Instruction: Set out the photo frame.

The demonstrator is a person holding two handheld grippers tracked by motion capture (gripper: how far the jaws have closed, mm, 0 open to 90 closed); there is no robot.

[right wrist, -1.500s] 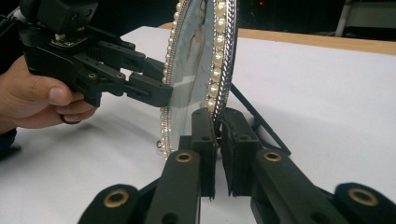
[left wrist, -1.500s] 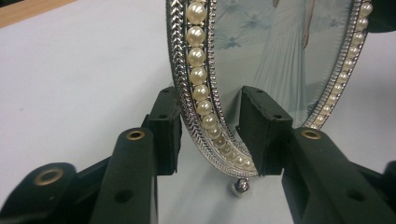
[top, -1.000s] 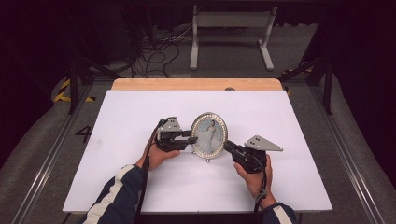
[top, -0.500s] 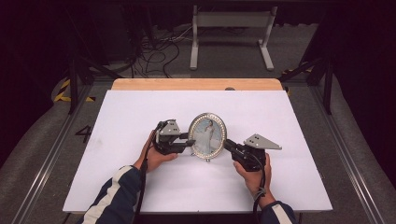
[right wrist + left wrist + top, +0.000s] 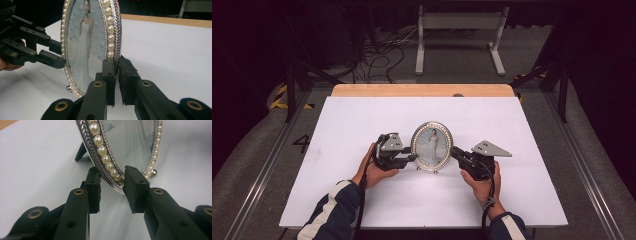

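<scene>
While the frame (image 5: 432, 146) stands upright near the middle of the white table (image 5: 362, 120), a gripper meets it from each side. Oval, silver-rimmed and ringed with pearls, the frame holds a photo (image 5: 83, 47) of a figure in a long white dress behind its glass. Seen along its own jaws, the right gripper (image 5: 116, 75) is clamped narrowly on the frame's rim, one pad on the front face and one behind. The left gripper (image 5: 112, 188) straddles the opposite rim with its jaws standing wider; they have just been closing a little, the rim between them, and a gap remains beside the pads. A black stand (image 5: 81, 152) props the frame from behind, and a small ball foot (image 5: 154, 172) rests on the table.
</scene>
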